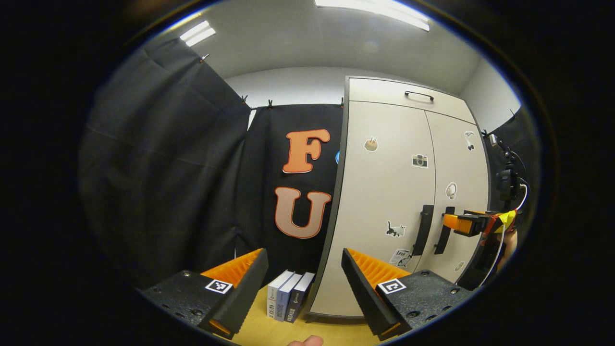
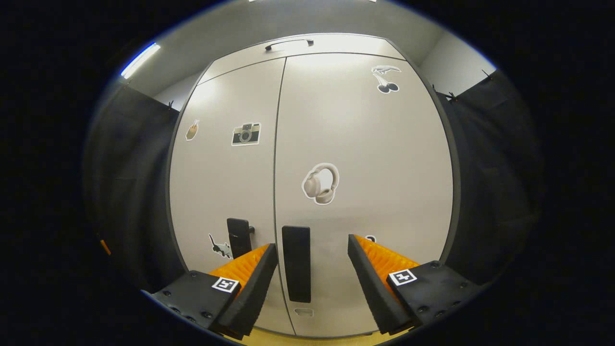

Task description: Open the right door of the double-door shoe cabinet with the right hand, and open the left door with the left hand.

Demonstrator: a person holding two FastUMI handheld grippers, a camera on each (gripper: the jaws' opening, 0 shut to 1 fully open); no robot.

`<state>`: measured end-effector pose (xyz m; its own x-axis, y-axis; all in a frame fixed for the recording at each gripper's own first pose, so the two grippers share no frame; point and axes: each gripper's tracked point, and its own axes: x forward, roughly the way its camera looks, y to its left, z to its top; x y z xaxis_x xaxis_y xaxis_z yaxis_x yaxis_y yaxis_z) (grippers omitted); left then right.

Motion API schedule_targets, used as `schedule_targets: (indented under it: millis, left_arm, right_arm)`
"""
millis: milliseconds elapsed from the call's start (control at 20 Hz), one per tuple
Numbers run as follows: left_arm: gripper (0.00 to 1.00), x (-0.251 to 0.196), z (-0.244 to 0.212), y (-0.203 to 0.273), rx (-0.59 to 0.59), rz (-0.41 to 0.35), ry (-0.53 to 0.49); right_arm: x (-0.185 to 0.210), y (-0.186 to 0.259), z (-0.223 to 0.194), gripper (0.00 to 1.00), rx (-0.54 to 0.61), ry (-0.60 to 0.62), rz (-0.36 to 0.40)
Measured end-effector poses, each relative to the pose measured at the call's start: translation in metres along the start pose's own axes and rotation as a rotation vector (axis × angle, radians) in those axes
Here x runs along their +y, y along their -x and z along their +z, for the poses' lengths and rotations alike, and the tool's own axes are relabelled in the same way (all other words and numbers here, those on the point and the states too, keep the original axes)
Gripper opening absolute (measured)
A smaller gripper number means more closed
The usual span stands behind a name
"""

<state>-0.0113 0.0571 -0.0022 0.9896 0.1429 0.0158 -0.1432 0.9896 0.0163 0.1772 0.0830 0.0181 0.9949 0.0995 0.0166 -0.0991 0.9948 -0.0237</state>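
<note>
Right door handle [image 2: 296, 263]: dark vertical bar, just right of the centre seam, low on the right door [image 2: 365, 158]; both doors shut.
Left door handle [image 2: 239, 236]: just left of the seam on the left door [image 2: 226, 182]; untouched.
Right claw [image 2: 312, 271]: spread wide, handle framed between the fingers, nothing gripped; contact with the bar cannot be told.
Left claw [image 1: 304, 278]: spread wide, empty, well back from the cabinet [image 1: 384, 202], aimed at its left edge.
Step in hand: likely closing on the right handle.
Doing it well: centre the bar in the gap, push in until both pads overlap it, squeeze, then pull along the arc of the hinge on the outer edge, not straight back.
Risk: pinching only the bar's edge, slipping off.
Surroundings: books [image 1: 289, 302] standing on the wooden floor [image 1: 269, 331] beside the cabinet.
</note>
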Motion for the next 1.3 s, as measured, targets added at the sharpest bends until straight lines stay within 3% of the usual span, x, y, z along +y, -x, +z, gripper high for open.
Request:
schedule_targets:
  millis: [200, 250, 300, 350, 600, 650, 700, 800, 900, 950, 1000, 1050, 1300]
  left_arm:
    - [0.94, 0.004, -0.001, -0.002, -0.006, 0.013, 0.011]
    - [0.94, 0.005, -0.001, -0.002, -0.006, 0.013, 0.014]
    - [0.95, 0.006, -0.003, -0.002, -0.005, 0.015, 0.015]
    - [0.95, 0.006, -0.004, -0.003, -0.004, 0.018, 0.015]
    - [0.94, 0.006, -0.008, -0.004, 0.007, 0.006, 0.028]
    - [0.94, 0.006, -0.008, -0.003, 0.008, 0.000, 0.027]
    - [0.94, 0.005, -0.008, -0.003, 0.009, -0.004, 0.024]
    - [0.94, 0.004, -0.010, -0.002, 0.013, -0.011, 0.020]
    - [0.94, 0.004, -0.009, -0.002, 0.010, -0.016, 0.015]
    - [0.94, 0.003, -0.009, -0.002, 0.010, -0.020, 0.015]
    - [0.94, 0.003, -0.009, -0.001, 0.013, -0.023, 0.015]
    - [0.94, 0.003, -0.009, -0.001, 0.013, -0.025, 0.016]
    - [0.94, 0.001, -0.005, 0.003, 0.001, -0.025, 0.010]
  right_arm:
    - [-0.005, -0.019, -0.018, 0.98, 0.053, -0.024, -0.022]
    - [-0.007, -0.023, -0.022, 0.88, 0.066, -0.034, -0.023]
    - [-0.010, -0.023, -0.025, 0.89, 0.072, -0.038, -0.040]
    - [-0.010, -0.023, -0.023, 0.96, 0.062, -0.033, -0.042]
    - [-0.003, -0.022, -0.025, 0.92, 0.047, 0.007, -0.049]
    - [0.002, -0.025, -0.026, 0.78, 0.046, 0.002, -0.035]
    - [0.011, -0.027, -0.030, 0.76, 0.052, -0.005, 0.002]
    - [0.012, -0.030, -0.031, 0.41, 0.051, -0.001, 0.003]
    - [0.012, -0.026, -0.032, 0.42, 0.062, -0.015, 0.026]
    - [0.013, -0.027, -0.033, 0.31, 0.073, -0.025, 0.043]
    - [0.012, -0.025, -0.033, 0.31, 0.085, -0.042, 0.048]
    - [0.013, -0.026, -0.034, 0.24, 0.083, -0.041, 0.046]
    - [0.013, -0.015, -0.033, 0.25, 0.102, -0.034, 0.066]
